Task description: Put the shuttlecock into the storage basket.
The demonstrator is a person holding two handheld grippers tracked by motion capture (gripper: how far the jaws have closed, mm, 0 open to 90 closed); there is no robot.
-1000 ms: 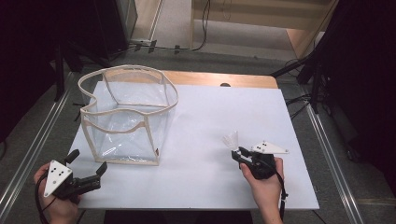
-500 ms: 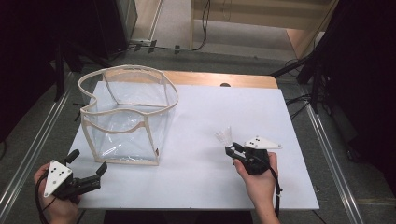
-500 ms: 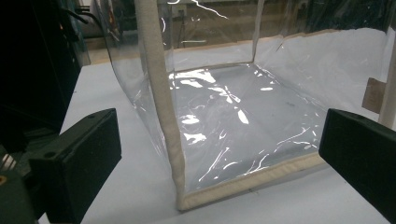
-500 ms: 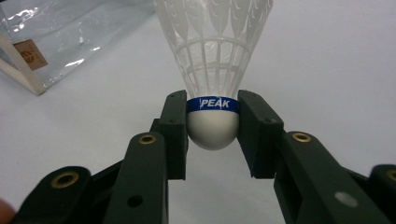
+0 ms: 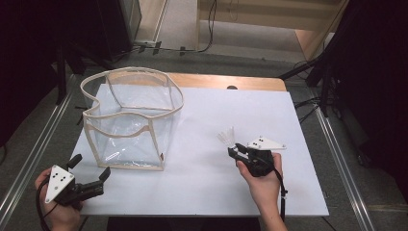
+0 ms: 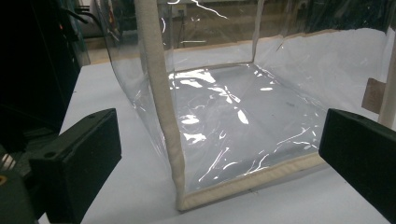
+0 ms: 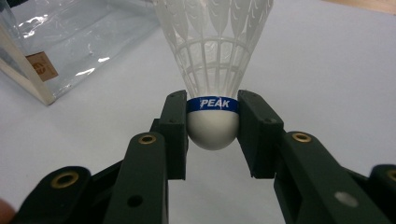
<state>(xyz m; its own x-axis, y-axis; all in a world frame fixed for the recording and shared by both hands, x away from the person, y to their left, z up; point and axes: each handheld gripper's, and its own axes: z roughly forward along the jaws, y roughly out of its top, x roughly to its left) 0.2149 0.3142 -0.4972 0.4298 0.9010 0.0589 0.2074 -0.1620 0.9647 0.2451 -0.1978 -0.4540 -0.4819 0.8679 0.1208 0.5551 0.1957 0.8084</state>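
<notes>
One shuttlecock point(image 7: 212, 88), one clear bag point(image 5: 132, 118). My right gripper point(image 7: 212, 122) clamped the shuttlecock's cork between its pads, skirt pointing away. My left gripper point(image 5: 89, 174) rested low, jaws apart, the bag just beyond them.

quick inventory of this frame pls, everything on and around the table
shuttlecock: 1, white with a blue PEAK band, clamped at its cork in the right tool, right of centre.
clear bag: 1, transparent with cream trim, open-topped, standing on the table's left half.
table: 1, white top with a wooden far edge.
cables: several, black, on the floor beyond the table.
left tool: 1, black, jaws apart, near-left corner, facing the bag.
right tool: 1, black, shut on the shuttlecock.
hands: 2, at the near edge.
</notes>
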